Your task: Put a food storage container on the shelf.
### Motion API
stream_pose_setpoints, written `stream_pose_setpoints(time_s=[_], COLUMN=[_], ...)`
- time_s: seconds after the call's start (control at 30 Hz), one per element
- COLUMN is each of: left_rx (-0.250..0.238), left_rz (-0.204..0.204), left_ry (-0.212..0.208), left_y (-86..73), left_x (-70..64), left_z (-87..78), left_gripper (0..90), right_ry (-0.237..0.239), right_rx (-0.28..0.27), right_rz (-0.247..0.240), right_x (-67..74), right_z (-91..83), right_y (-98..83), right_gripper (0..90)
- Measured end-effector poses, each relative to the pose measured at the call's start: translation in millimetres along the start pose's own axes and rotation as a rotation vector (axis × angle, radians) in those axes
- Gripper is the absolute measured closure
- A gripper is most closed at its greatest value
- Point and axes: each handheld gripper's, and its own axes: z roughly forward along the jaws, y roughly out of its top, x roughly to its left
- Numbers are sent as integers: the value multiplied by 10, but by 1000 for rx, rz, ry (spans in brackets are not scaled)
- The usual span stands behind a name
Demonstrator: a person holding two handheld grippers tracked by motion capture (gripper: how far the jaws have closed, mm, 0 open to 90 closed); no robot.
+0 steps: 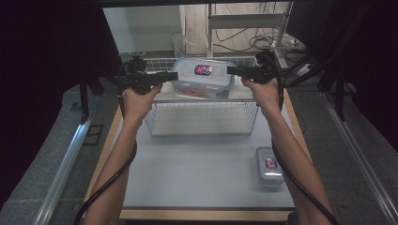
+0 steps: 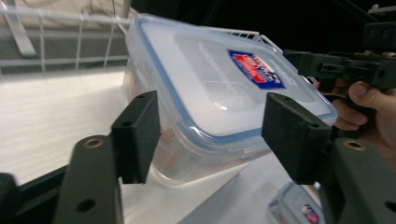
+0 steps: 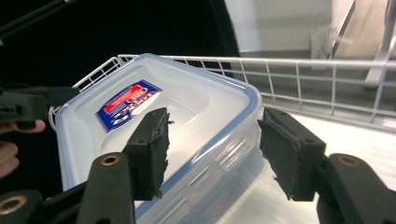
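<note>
Now the large lidded container (image 1: 203, 77) sits tilted over the far part of the white wire basket (image 1: 202, 117). Left gripper (image 1: 172, 76) and right gripper (image 1: 231, 71) flank its two ends, jaws parted around its corners, pads seemingly clear of the plastic. A small container (image 1: 269, 165) lies near the basket's right front.

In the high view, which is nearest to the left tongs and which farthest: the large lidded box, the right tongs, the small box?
1. Large lidded box, just beside the left tongs, in the wire basket.
2. Right tongs, across the box.
3. Small box, near right of the table.
</note>
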Motion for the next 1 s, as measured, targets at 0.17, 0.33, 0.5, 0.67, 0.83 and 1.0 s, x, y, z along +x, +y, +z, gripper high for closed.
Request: stream_pose_setpoints(time_s=[0.17,0.33,0.5,0.67,0.83,1.0], left_rx=[-26,-16,5,26,35,37], left_rz=[62,88,74,66,44,39], left_ry=[43,89,122,152,136,135], left_y=[-54,-147,-205,-230,-250,-244], left_x=[-42,-5,85,145,192,179], left_z=[-152,-244,-191,-58,19,36], left_gripper=[414,724,887,889,856,855], right_ry=[-46,-82,-57,-65,-77,-89], right_rx=[-9,42,91,94,96,103], right_rz=[-90,-157,-175,-173,-146,-116], right_x=[133,268,303,295,243,203], right_z=[-207,-368,-325,-201,-99,6], right_y=[-50,-291,-475,-468,-440,-399], right_gripper=[674,878,892,890,889,886])
